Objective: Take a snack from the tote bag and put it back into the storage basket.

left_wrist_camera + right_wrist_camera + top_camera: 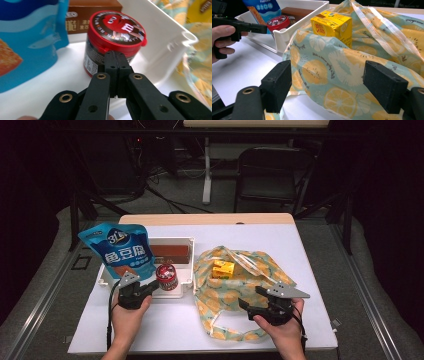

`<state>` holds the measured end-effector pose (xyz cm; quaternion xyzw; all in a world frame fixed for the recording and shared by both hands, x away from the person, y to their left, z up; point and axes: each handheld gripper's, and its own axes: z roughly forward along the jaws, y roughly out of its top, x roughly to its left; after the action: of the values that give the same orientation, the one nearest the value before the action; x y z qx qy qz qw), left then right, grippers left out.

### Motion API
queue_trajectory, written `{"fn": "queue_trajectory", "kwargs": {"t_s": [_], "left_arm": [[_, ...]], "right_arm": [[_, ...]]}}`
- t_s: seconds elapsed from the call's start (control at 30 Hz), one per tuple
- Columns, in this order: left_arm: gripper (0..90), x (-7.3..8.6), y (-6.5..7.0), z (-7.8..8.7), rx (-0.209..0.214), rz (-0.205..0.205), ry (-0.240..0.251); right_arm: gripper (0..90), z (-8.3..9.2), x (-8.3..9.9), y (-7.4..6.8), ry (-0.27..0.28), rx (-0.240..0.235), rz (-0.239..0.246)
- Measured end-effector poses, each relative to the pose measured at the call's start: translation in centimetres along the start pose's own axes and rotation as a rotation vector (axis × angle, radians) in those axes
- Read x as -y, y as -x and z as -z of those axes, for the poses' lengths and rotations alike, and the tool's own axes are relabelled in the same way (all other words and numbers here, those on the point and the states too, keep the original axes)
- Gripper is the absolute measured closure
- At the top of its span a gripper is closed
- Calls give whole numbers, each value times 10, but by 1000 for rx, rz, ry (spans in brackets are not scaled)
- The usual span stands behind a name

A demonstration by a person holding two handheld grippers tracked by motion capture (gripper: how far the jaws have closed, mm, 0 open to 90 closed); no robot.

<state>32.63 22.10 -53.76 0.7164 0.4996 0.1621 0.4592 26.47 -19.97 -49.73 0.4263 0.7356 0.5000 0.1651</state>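
Note:
A red-lidded candy jar [166, 275] [115, 27] stands in the front of a white tray [185, 287] [162, 37], beside a tall blue snack pouch [122, 250] [30, 37] and a brown box [170, 252] [95, 7]. My left gripper [150, 287] [116, 53] is shut with nothing in it, its tips just short of the jar's side. A yellow drink carton [223, 269] [332, 25] sits in a fruit-print cloth bag [240, 285] [337, 67]. My right gripper [250, 302] [330, 85] stands open at the bag's near side, its pads off the cloth.
The table wears a white cover [165, 325] with bare room in front of the tray. Its front edge runs just behind both hands. A dark chair [272, 170] and a table leg stand beyond the far edge. The bag's handles [382, 27] lie loose across its top.

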Motion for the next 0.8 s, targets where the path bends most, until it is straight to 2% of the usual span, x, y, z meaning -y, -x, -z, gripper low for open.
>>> {"fn": "queue_trajectory", "kwargs": {"t_s": [0.1, 0.23, 0.3, 0.4, 0.53, 0.73, 0.8], "left_arm": [[900, -5, -7, -5, -17, 27, -2], [900, -8, -14, -15, -25, 86, 0], [900, -8, -16, -19, -29, 100, -10], [900, -8, -19, -26, -32, 140, 8], [900, -9, -19, -31, -27, 169, 15], [900, -18, -7, -36, -35, 137, 8], [900, -20, -5, -39, -34, 146, 6]], "right_arm": [[229, 0, 0, 1, 2, 2, -3], [229, 0, 0, 1, -1, 7, -2], [229, 0, 0, 1, -2, 6, -1], [230, 0, 1, 2, 3, 9, -9], [230, 0, 1, 3, 1, 6, -11], [231, 0, 1, 3, -7, 7, -6], [232, 0, 1, 3, -3, 5, -9]]}}
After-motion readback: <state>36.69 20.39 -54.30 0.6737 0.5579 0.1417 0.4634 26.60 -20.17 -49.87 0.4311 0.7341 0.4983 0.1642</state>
